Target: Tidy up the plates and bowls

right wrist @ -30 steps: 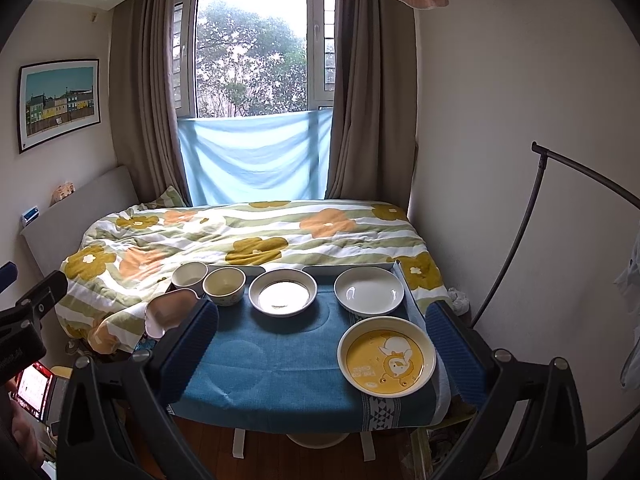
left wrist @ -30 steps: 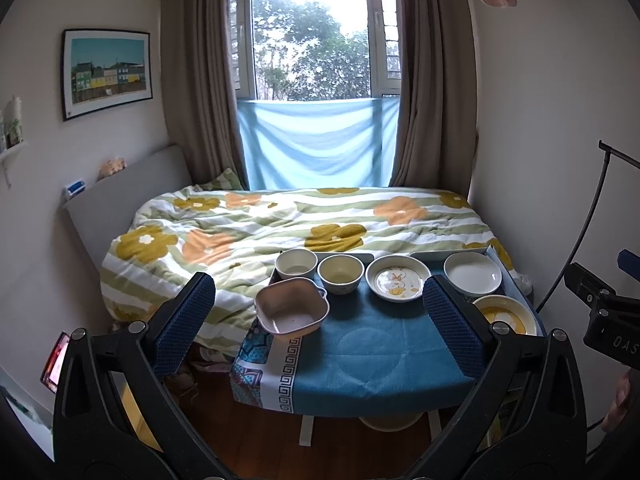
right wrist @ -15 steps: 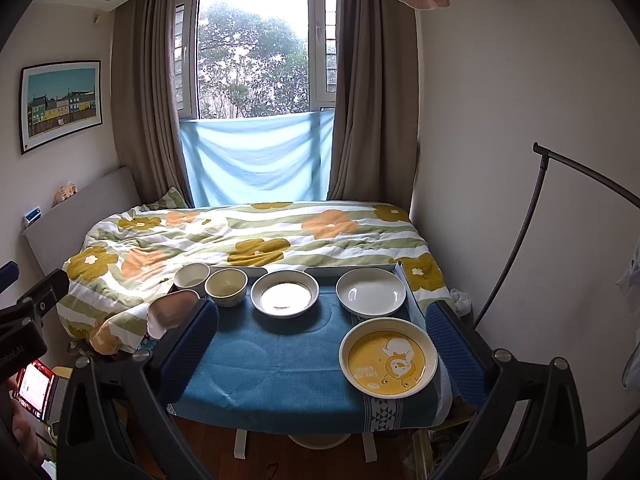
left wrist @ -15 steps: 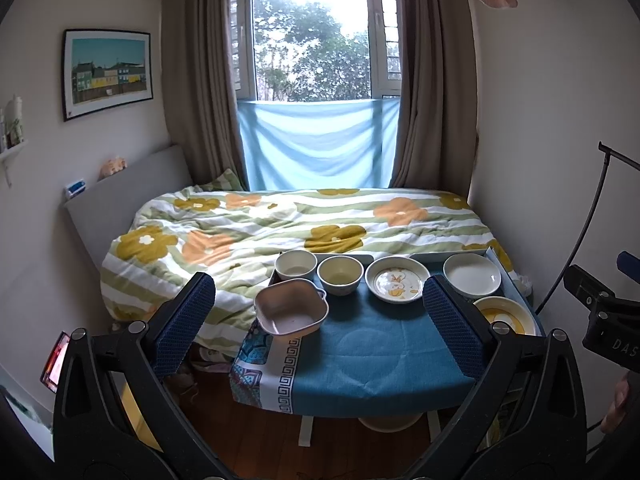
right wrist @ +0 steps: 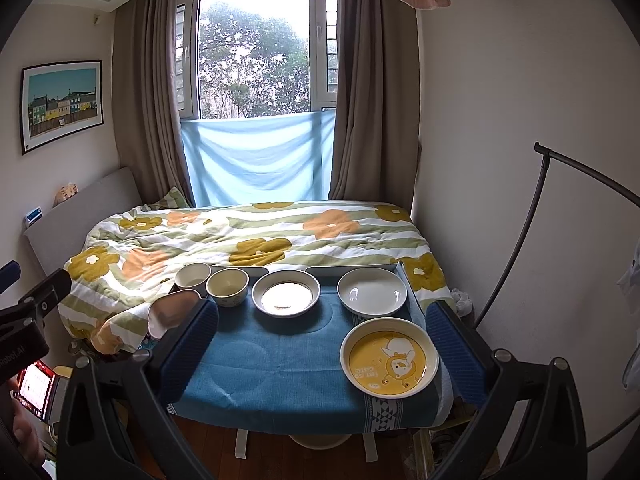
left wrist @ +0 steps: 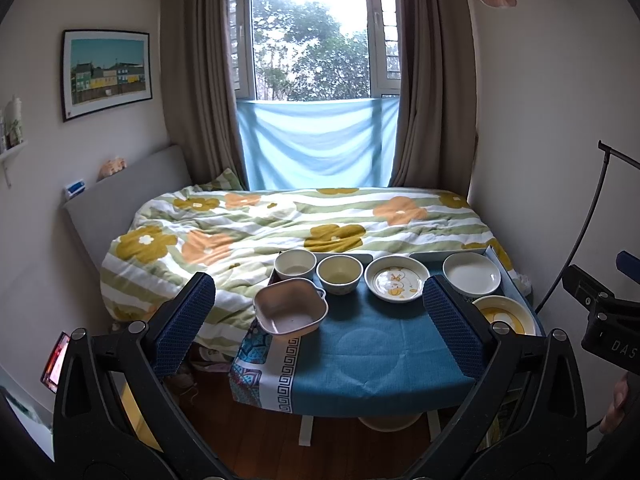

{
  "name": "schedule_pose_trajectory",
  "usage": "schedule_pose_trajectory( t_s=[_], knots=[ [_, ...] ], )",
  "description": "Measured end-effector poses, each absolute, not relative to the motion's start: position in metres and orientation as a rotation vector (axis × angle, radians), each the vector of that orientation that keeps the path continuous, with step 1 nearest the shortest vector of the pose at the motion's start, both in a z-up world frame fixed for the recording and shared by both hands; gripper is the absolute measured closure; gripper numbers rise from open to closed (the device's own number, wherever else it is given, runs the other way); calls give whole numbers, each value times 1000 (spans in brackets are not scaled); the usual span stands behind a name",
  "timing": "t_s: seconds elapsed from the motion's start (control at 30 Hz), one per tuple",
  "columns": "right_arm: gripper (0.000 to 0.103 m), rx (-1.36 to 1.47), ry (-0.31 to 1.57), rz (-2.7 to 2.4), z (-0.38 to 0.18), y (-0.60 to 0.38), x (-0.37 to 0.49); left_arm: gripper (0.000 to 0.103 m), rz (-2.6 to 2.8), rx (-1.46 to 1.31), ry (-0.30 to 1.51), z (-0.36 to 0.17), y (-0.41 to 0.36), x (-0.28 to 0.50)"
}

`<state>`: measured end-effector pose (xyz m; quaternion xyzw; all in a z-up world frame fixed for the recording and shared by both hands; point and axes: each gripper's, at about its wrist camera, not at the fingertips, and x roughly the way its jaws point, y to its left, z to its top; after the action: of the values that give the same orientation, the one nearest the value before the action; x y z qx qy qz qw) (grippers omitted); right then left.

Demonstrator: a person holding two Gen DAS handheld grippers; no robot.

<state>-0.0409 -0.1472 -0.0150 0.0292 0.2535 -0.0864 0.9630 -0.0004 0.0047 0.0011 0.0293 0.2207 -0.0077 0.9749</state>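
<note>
Blue cloth (right wrist: 280, 364) covers the table; all dishes sit on it. Back row, left to right: white cup (left wrist: 295, 264), cream bowl (left wrist: 340, 274), duck plate (left wrist: 397, 279), white plate (right wrist: 372, 291). Pink square bowl (left wrist: 291, 311) front-left, fully seen only in left view; right view hides most behind a finger. Yellow plate (right wrist: 390, 357) front-right, whole only in right view. Left gripper (left wrist: 320, 322) and right gripper (right wrist: 322, 346) both wide apart, empty, short of the table.
</note>
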Motion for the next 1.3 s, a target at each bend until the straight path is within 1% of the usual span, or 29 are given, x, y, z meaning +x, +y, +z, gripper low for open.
schedule_pose_trajectory(
  t_s=[0.73,0.97,1.1,1.3],
  knots=[
    [0,60,512,-177,-16,-146,-41,0,-17,59,448,1,3,2],
    [0,76,510,-178,-16,-148,-40,0,-30,89,423,1,0,5],
    [0,111,539,-211,-21,-156,-37,0,-80,135,456,-1,-11,17],
    [0,173,609,-297,-50,-183,-33,0,-262,142,560,-22,-43,54]
  ],
)
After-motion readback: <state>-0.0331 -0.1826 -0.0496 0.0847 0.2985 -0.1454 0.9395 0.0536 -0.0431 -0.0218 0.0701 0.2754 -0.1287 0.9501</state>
